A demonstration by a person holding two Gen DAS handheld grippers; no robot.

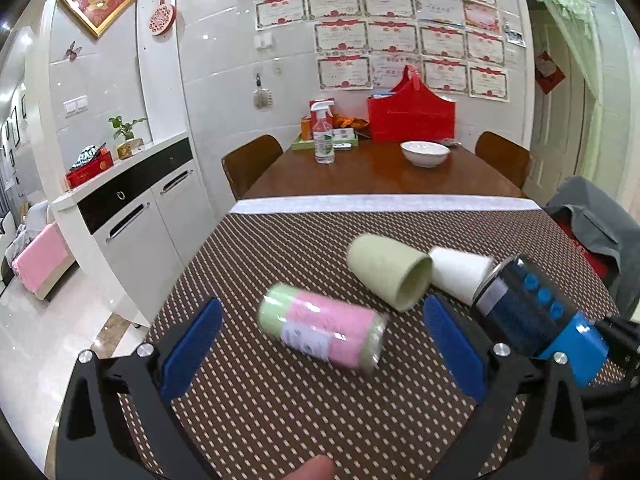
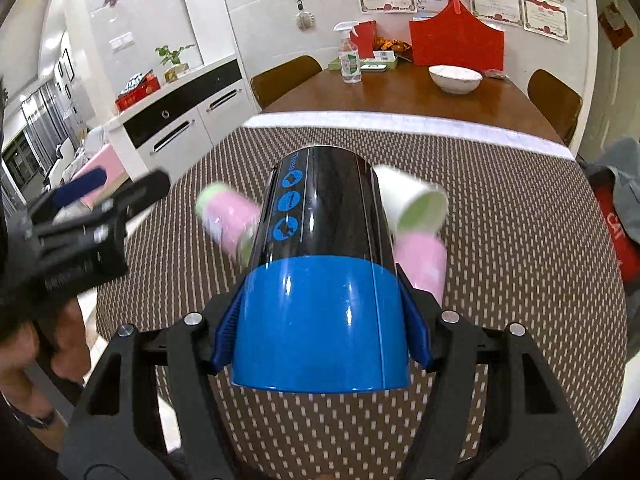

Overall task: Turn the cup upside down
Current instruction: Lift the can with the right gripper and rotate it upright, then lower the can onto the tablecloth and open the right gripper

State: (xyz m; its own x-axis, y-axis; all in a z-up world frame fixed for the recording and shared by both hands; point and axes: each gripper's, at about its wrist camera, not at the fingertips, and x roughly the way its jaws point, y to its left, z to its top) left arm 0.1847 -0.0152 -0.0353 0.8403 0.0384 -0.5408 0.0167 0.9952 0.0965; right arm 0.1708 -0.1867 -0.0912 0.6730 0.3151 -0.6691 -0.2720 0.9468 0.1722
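Patterned table mat (image 1: pixel 280 400), three loose cups, right claw (image 2: pixel 320 344) gripping blue-black cup (image 2: pixel 320 280), left claw (image 1: pixel 320 356) open.

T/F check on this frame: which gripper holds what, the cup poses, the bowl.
1. The right gripper is shut on the blue-and-black cup. True.
2. The left gripper holds the pink-and-green cup. False: it is open, and the cup lies on the mat between its fingers.
3. The pale green cup stands upright. False: it lies on its side.
4. A white bowl sits on the wooden table. True.
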